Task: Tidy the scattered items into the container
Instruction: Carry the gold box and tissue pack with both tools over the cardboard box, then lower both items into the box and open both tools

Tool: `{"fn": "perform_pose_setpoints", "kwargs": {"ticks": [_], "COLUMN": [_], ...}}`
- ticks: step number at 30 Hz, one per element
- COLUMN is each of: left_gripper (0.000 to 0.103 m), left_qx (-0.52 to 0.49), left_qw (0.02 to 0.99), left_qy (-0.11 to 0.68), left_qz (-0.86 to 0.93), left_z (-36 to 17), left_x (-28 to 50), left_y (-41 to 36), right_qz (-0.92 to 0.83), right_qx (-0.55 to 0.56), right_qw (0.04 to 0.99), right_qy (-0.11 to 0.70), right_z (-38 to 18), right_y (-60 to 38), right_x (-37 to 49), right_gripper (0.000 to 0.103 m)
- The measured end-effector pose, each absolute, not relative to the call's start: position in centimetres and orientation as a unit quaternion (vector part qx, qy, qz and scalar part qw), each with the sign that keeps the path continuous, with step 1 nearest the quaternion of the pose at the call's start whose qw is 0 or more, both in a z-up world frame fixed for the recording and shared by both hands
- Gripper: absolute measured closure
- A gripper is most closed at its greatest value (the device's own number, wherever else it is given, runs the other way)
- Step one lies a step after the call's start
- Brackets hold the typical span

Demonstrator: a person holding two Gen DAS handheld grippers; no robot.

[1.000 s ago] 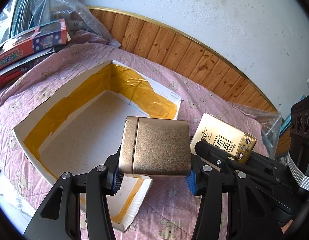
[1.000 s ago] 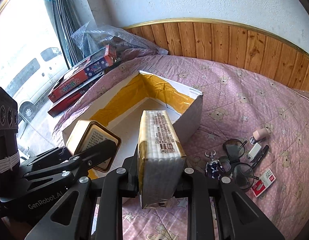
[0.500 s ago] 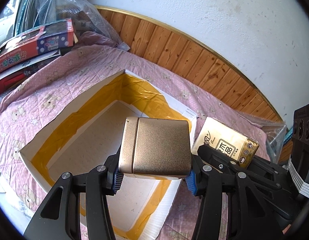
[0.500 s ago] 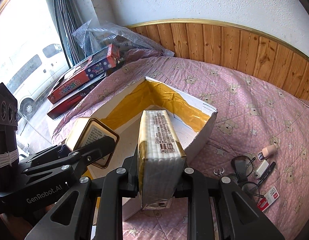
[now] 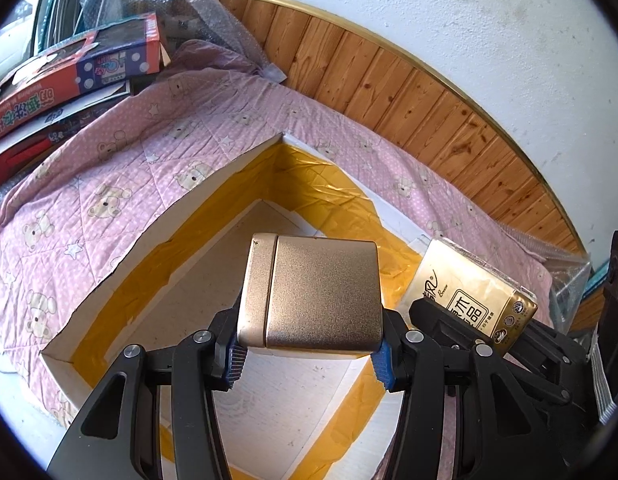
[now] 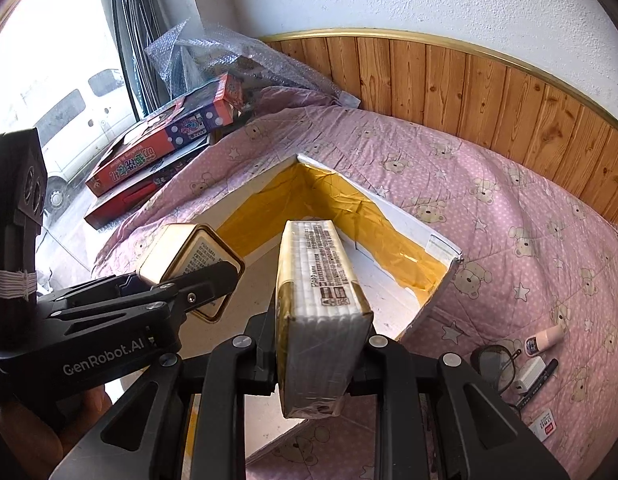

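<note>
A home bedroom: a pink bear-print quilt (image 6: 489, 200) covers a bed against wood wainscoting (image 6: 469, 88), with a window (image 6: 49, 100) just beside the bed.

The tin (image 5: 315, 294) hides part of the box (image 5: 157, 236) floor. The glasses (image 6: 495, 364) sit half behind a hand-held gripper arm; the small card (image 6: 543, 426) print is unreadable.

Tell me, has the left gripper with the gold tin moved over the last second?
Yes. The left gripper, holding the gold tin, moved further over the white box.
</note>
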State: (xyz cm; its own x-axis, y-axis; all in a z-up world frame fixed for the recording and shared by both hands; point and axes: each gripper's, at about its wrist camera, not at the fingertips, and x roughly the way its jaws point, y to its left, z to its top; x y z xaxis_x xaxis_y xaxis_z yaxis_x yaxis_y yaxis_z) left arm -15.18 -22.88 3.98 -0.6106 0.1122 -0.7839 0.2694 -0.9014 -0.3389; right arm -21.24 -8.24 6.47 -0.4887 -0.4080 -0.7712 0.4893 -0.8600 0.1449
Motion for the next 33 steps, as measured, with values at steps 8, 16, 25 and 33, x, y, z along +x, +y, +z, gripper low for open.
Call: {"fn": "perform_pose_setpoints", "kwargs": {"ticks": [8,16,25,33], "left_gripper": [0.050,0.050,0.050,0.049], "left_qx": [0.487,0.533,0.562,0.586], "left_qw": [0.059,0.058,0.077,0.078], "left_qy": [0.194,0.178,0.134,0.126], "left_qz": [-0.850,-0.825,-0.813,-0.796], "left_z": [2.0,-0.6,-3.5,-6.3], "left_x": [-18.7,-22.5,-26.5,-28.9], "left_y": [-23.3,-23.5,-23.5,-24.1], "right_qz": [-0.848,-0.829,-0.801,-0.787], "right_qx": [0.457,0.475,0.506,0.524], "right_qw": [0.255,0.255,0.243,0.227], "right_qy": [0.086,0.148,0.207,0.235], "right_z": [4.4,2.4,-0.1,-2.0], "right_y": [-9.7,-11.3,-12.3,-12.7], "right_x": [-23.5,-25.7,-28.1,-29.7], "right_gripper": [0.079,0.079,0.079,0.079]}}
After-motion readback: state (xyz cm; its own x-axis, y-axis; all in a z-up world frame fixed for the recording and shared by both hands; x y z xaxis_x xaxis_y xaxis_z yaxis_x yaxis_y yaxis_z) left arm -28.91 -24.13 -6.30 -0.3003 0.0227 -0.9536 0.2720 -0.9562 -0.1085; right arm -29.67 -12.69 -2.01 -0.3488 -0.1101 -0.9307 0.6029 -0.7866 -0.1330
